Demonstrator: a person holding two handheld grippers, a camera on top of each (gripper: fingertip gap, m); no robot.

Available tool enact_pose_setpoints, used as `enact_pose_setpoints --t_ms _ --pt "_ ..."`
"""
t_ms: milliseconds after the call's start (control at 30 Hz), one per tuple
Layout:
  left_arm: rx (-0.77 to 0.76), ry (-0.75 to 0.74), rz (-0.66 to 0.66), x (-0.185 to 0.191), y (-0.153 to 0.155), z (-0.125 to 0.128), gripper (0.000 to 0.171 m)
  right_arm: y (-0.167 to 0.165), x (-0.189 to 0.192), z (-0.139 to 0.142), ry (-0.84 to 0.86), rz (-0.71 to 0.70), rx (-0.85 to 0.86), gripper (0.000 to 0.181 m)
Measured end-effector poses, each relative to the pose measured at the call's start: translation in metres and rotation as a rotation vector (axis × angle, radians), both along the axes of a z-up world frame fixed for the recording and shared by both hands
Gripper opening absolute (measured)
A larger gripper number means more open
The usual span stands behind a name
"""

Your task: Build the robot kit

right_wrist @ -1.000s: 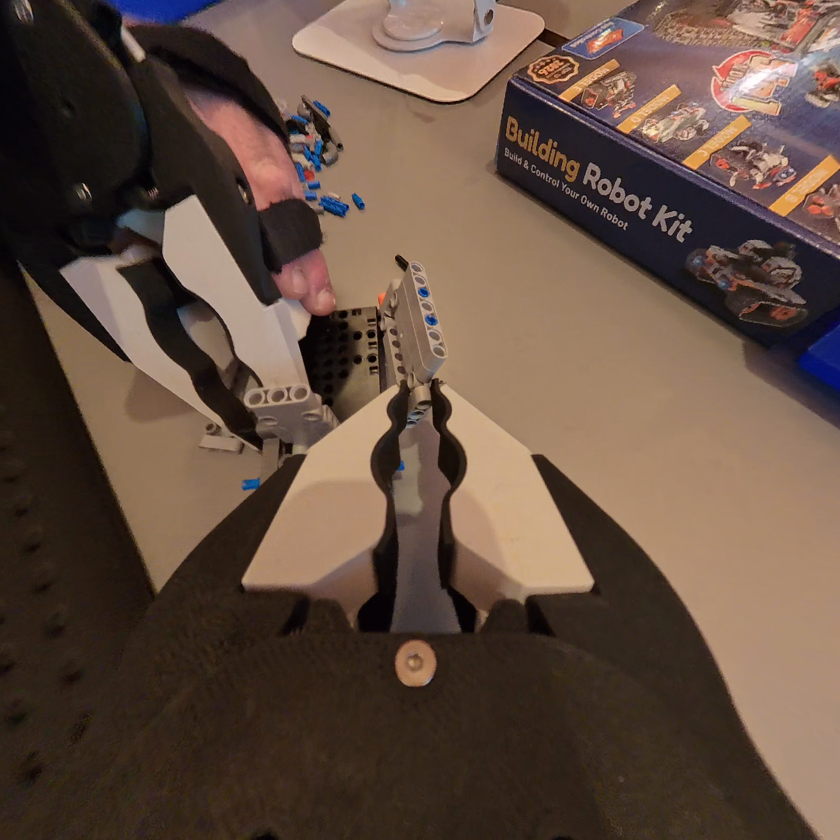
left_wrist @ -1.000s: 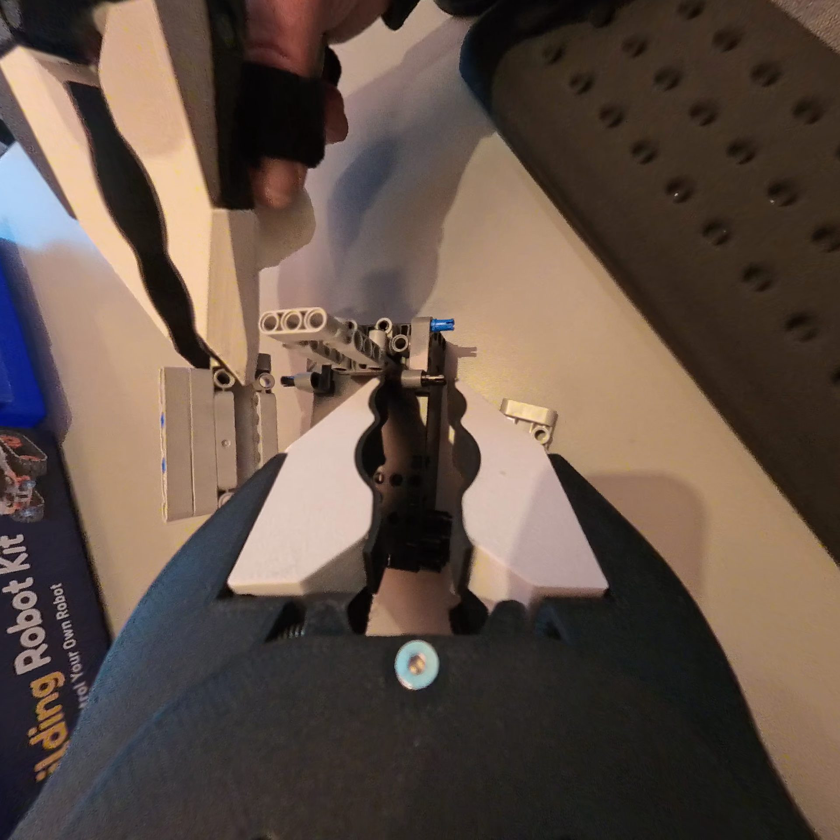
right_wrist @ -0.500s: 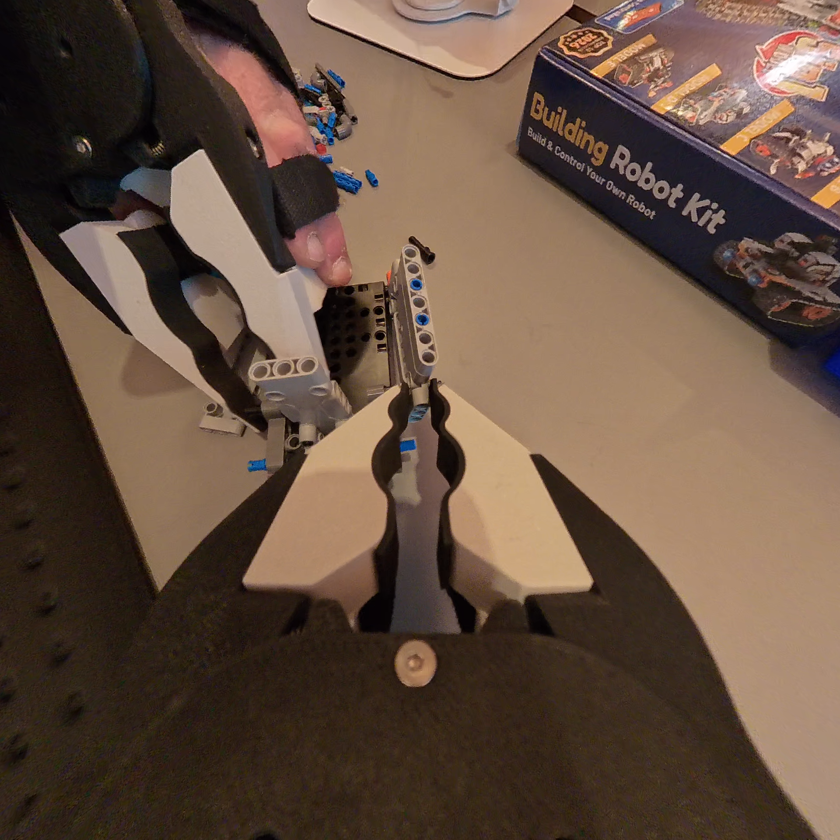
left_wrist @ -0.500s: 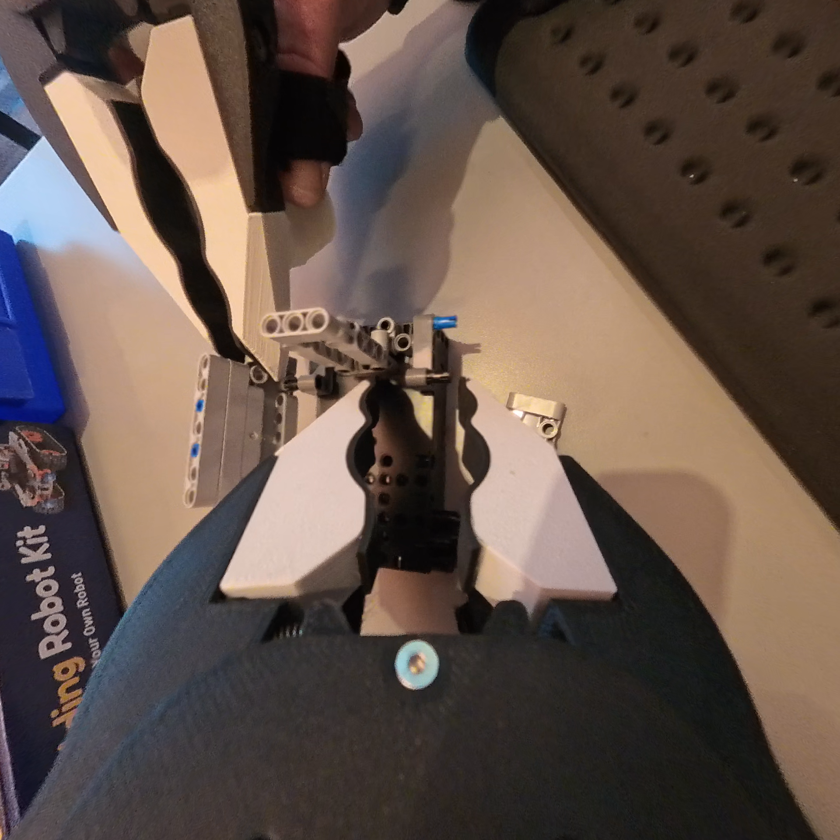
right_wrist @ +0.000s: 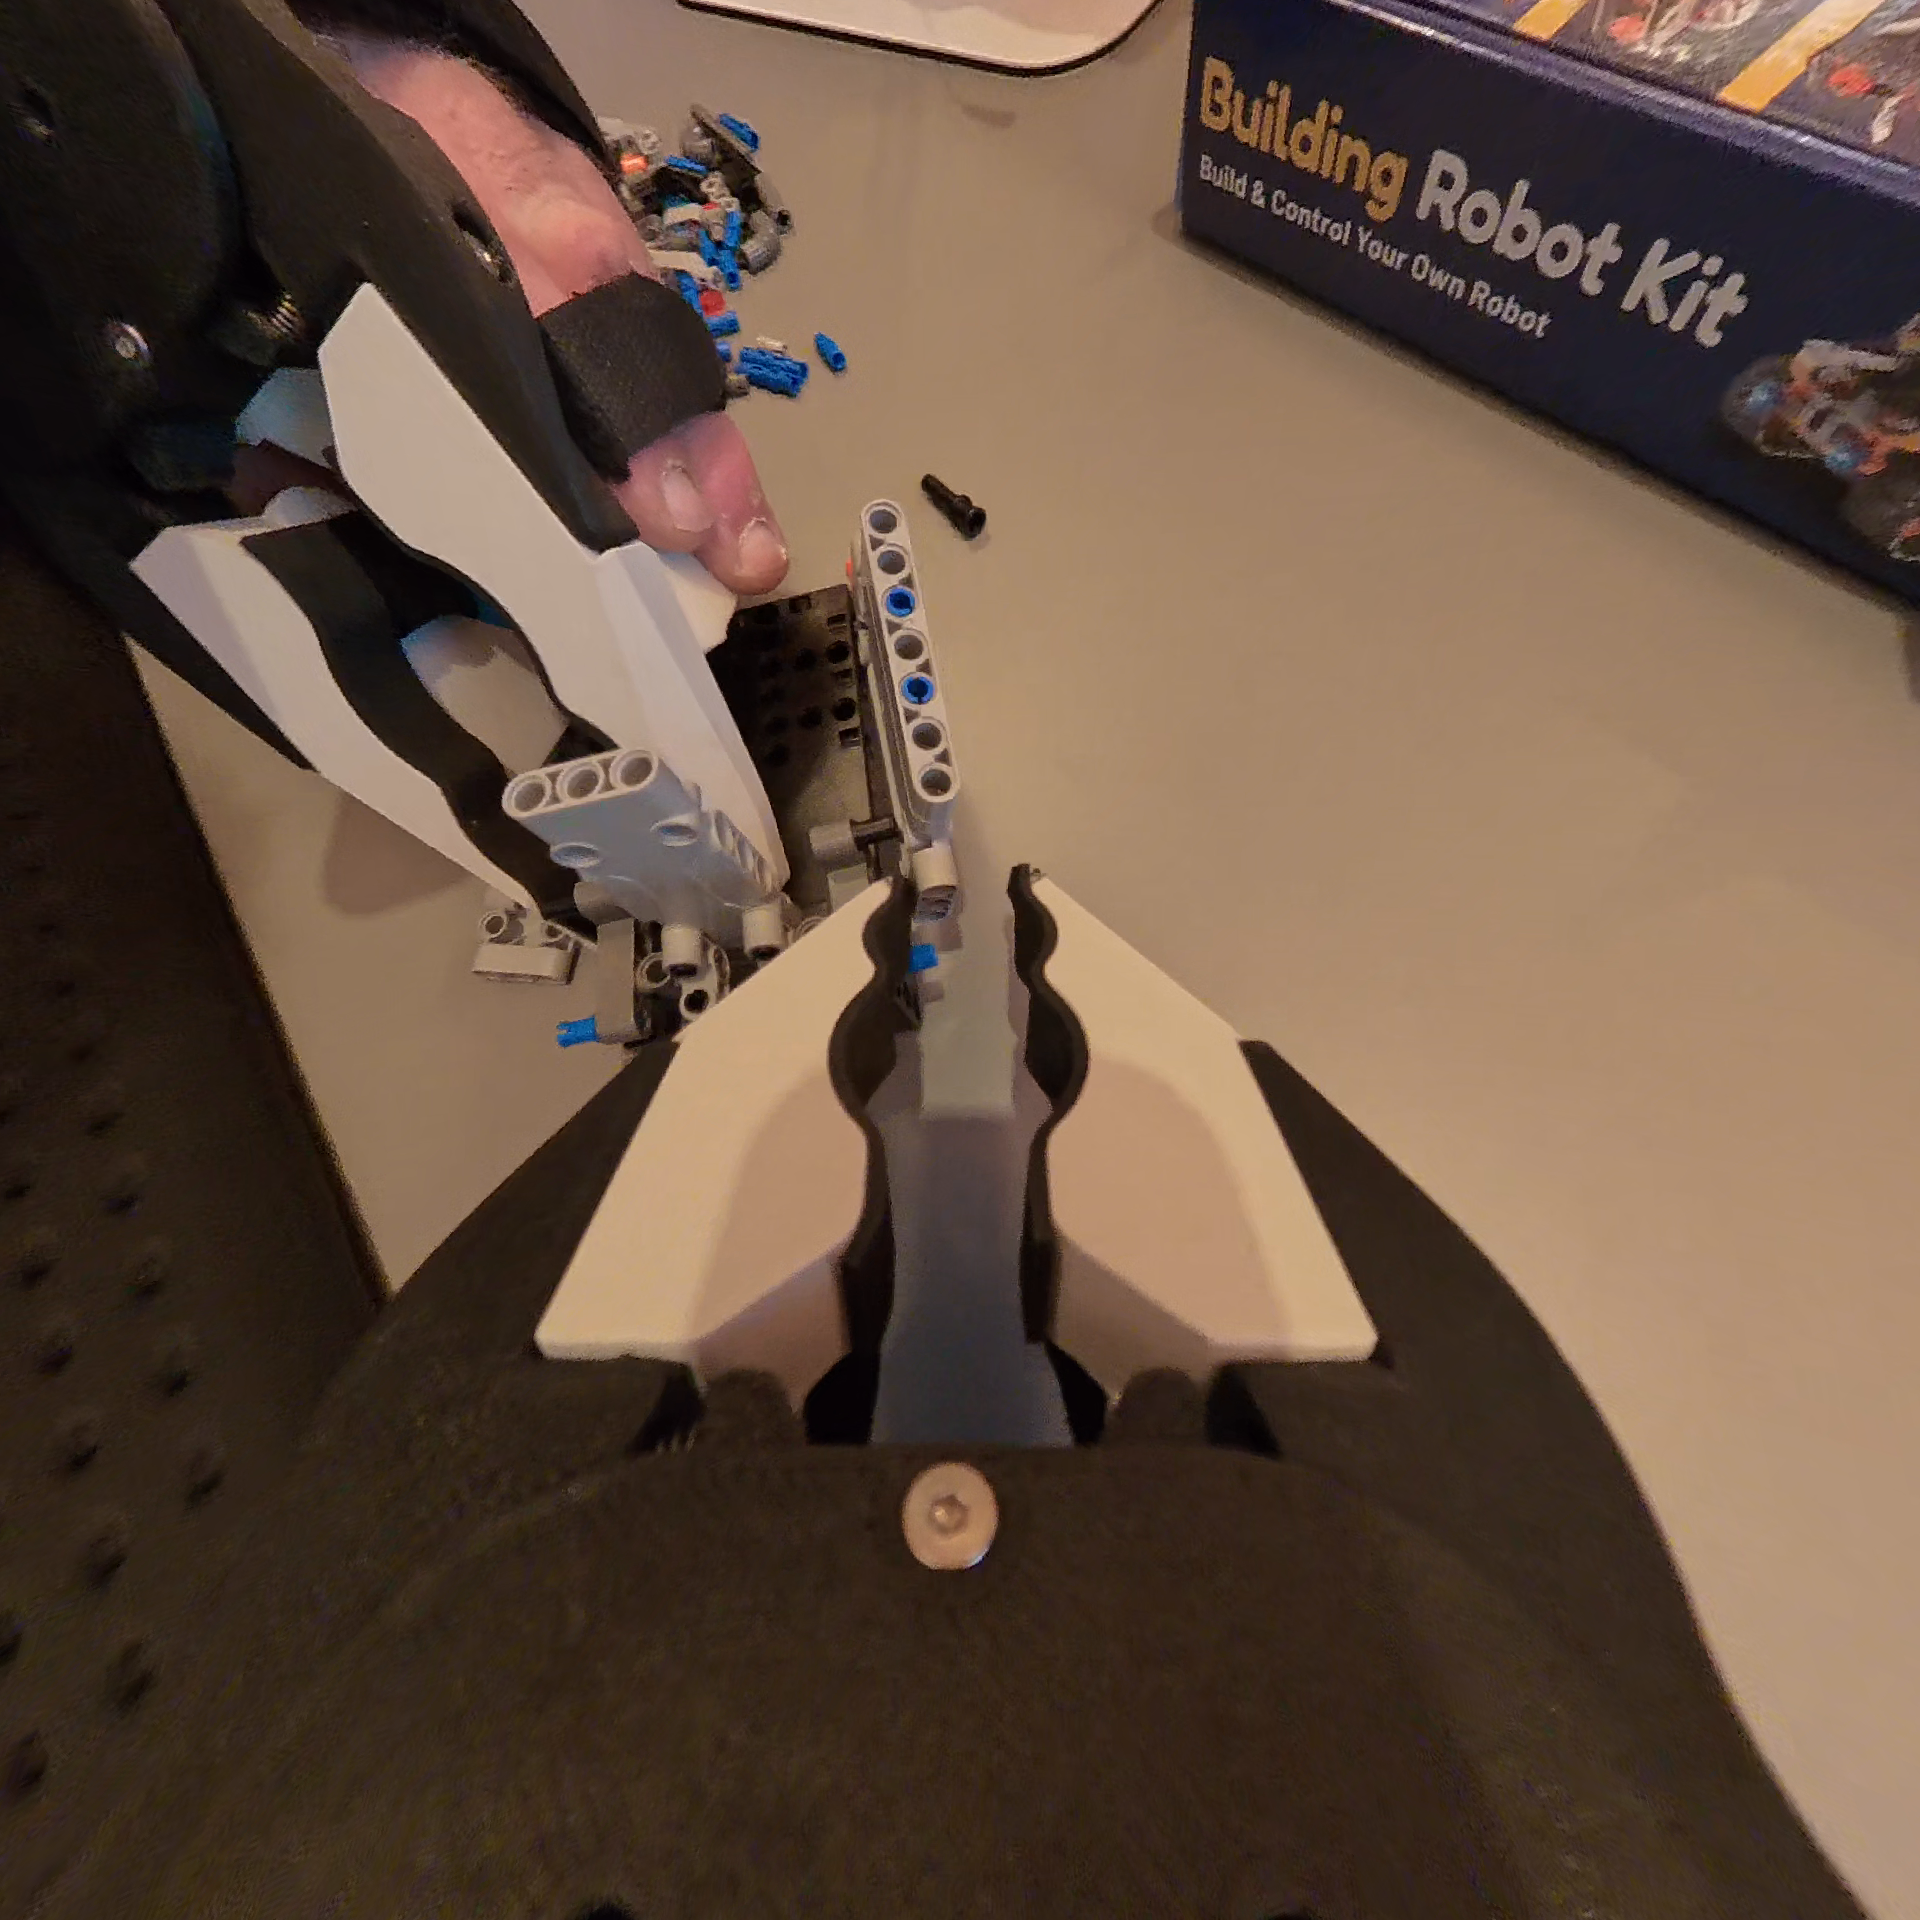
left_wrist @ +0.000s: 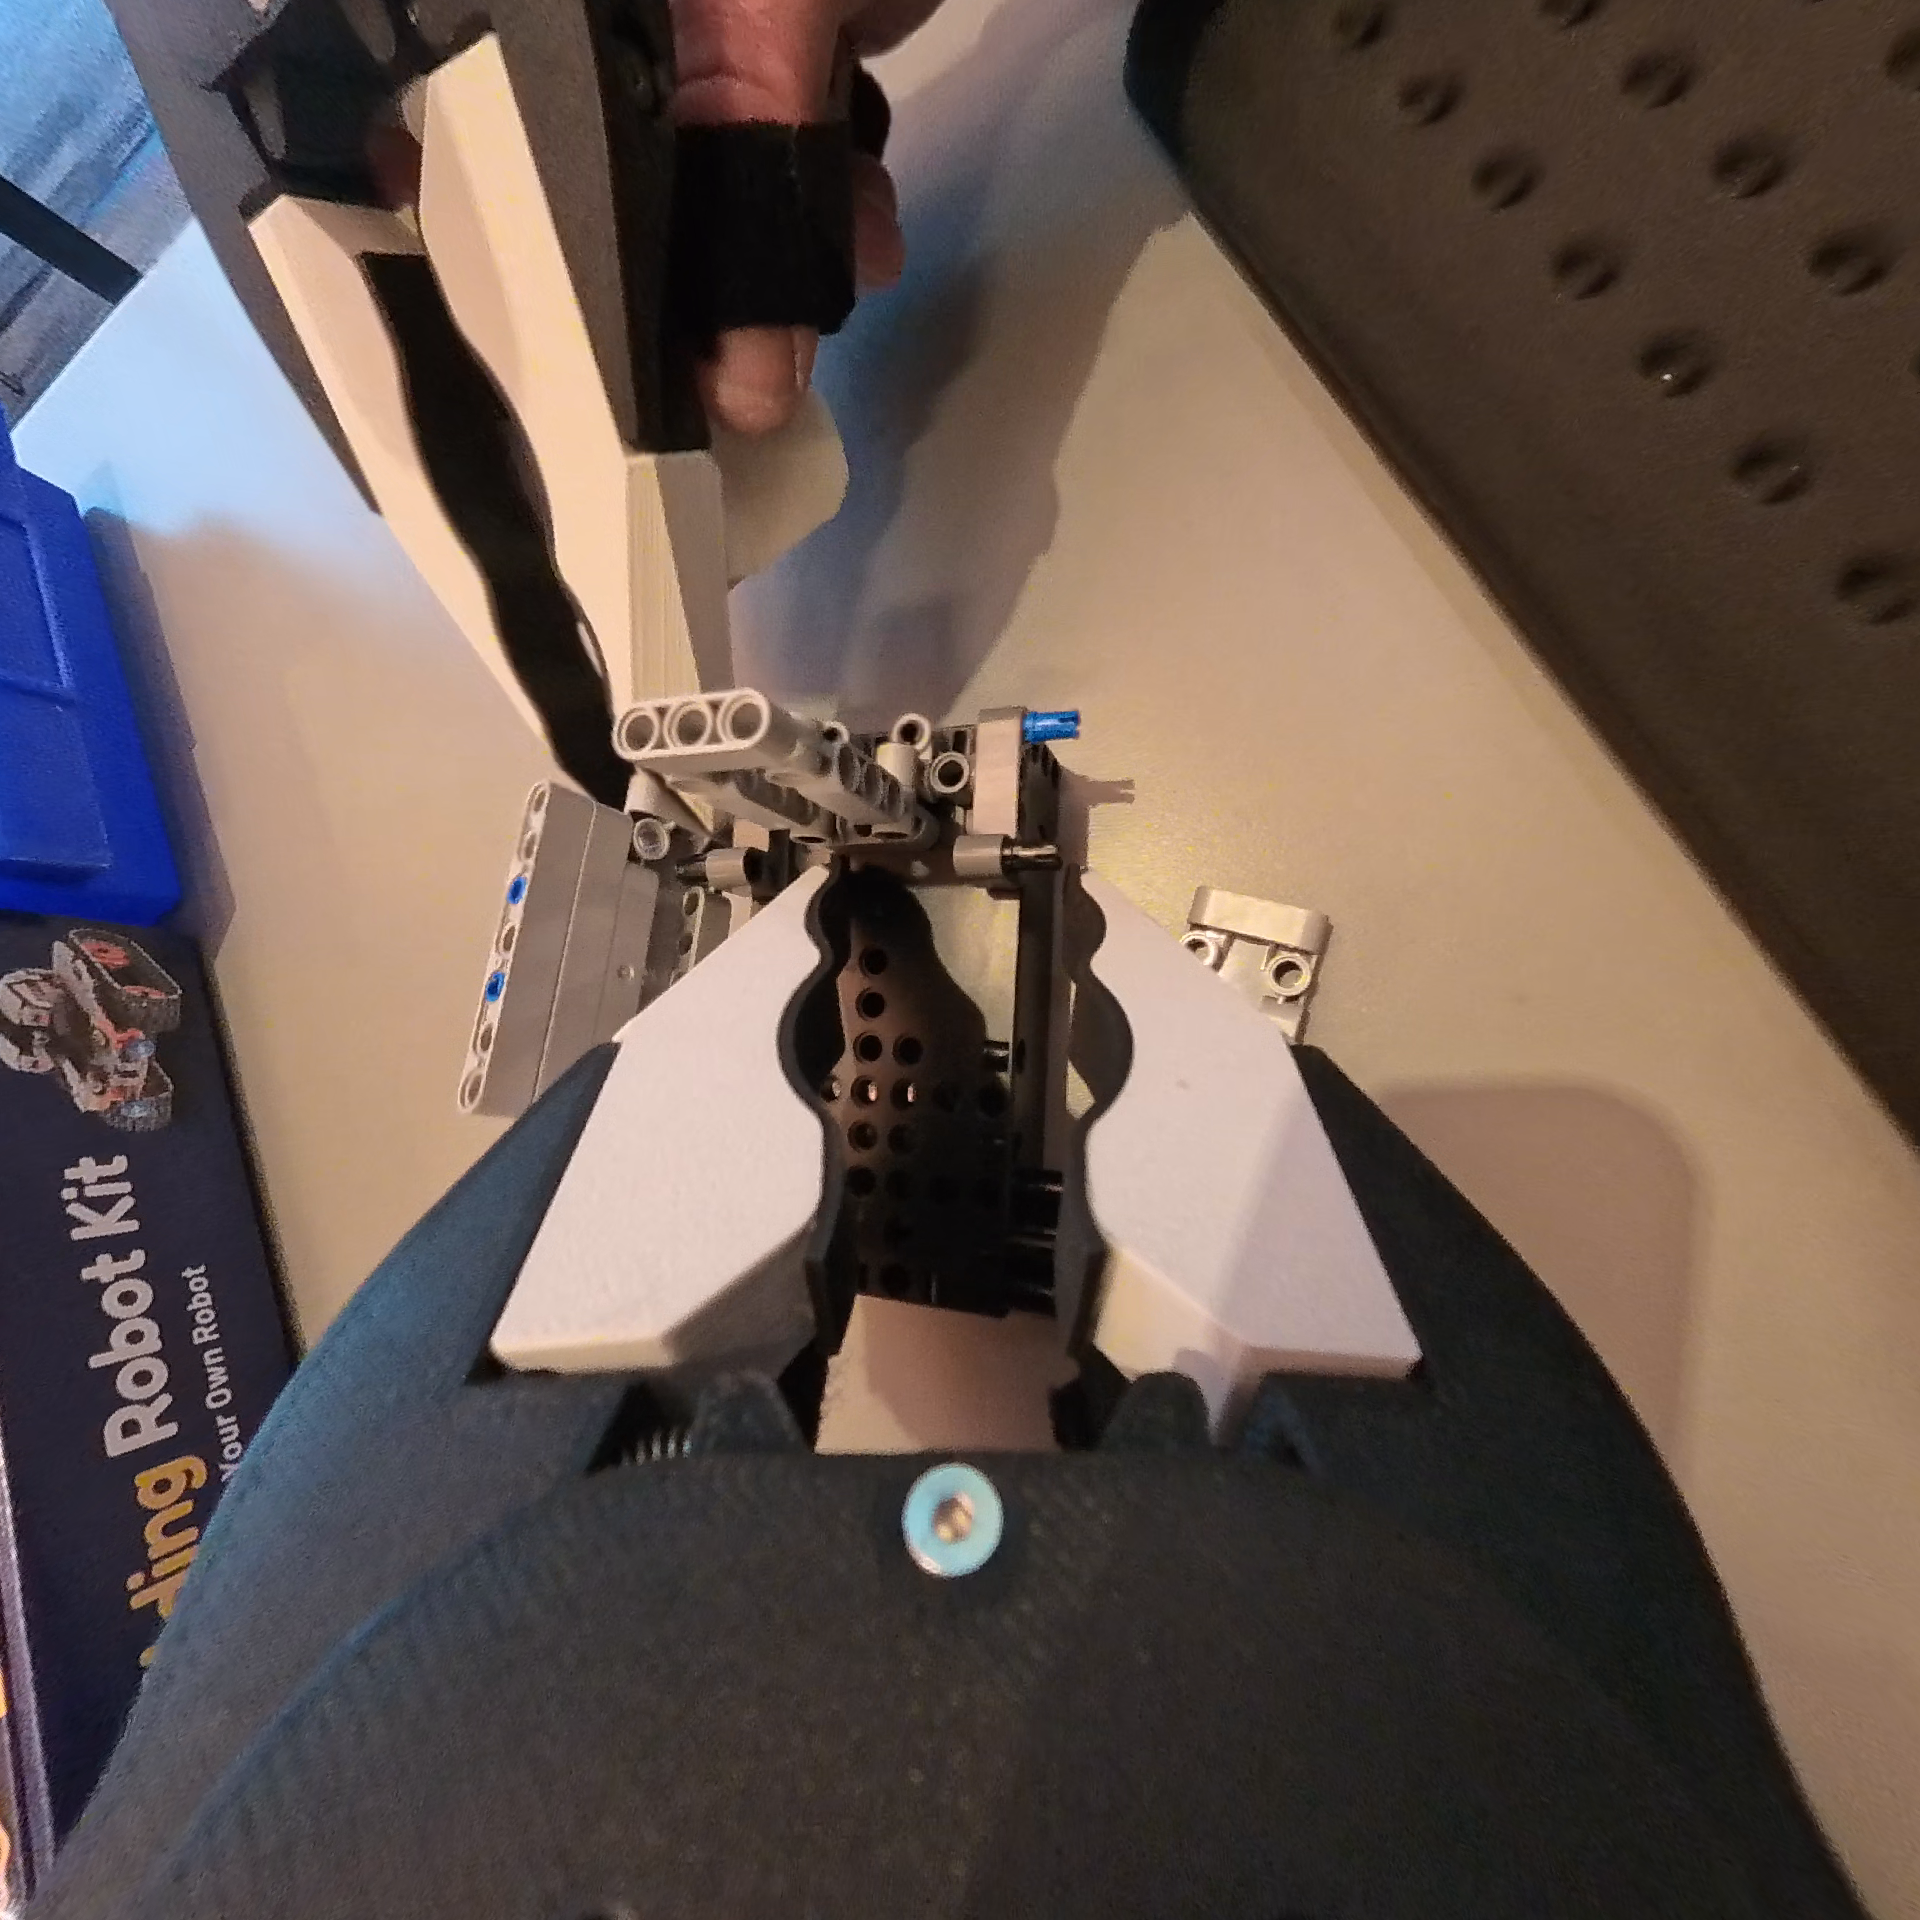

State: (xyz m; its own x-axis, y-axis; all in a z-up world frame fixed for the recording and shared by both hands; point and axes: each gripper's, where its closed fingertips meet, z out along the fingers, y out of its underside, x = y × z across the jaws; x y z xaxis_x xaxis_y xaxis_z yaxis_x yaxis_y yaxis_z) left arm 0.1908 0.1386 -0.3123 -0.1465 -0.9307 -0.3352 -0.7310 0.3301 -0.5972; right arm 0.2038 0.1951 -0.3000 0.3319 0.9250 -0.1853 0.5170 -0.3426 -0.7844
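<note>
A small grey-and-black brick model (left_wrist: 914,935) sits on the pale worktop (right_wrist: 1351,727). The left tool (left_wrist: 940,894) is clenched around its black perforated block, fingers either side. The right tool (right_wrist: 956,883) is released, its jaws parted just beside the grey holed beam (right_wrist: 904,665) that stands up from the model. A loose grey bracket (left_wrist: 1257,945) lies near, a black pin (right_wrist: 951,506) just beyond the beam. Farther off are a pile of parts (right_wrist: 717,239) and a dark-blue box (right_wrist: 1558,208).
</note>
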Motion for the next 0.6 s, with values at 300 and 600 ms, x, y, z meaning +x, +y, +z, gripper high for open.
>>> enact_pose_setpoints --t_ms 300,600 --pt "0.008 -0.014 -0.023 0.0026 -0.0047 0.0004 0.035 -0.0102 -0.0061 -0.0004 0.037 0.066 -0.07 0.005" --pt "-0.001 -0.032 -0.021 0.0036 -0.0034 0.0013 0.031 -0.0029 -0.0052 0.0034 0.0 0.047 -0.024 0.005"
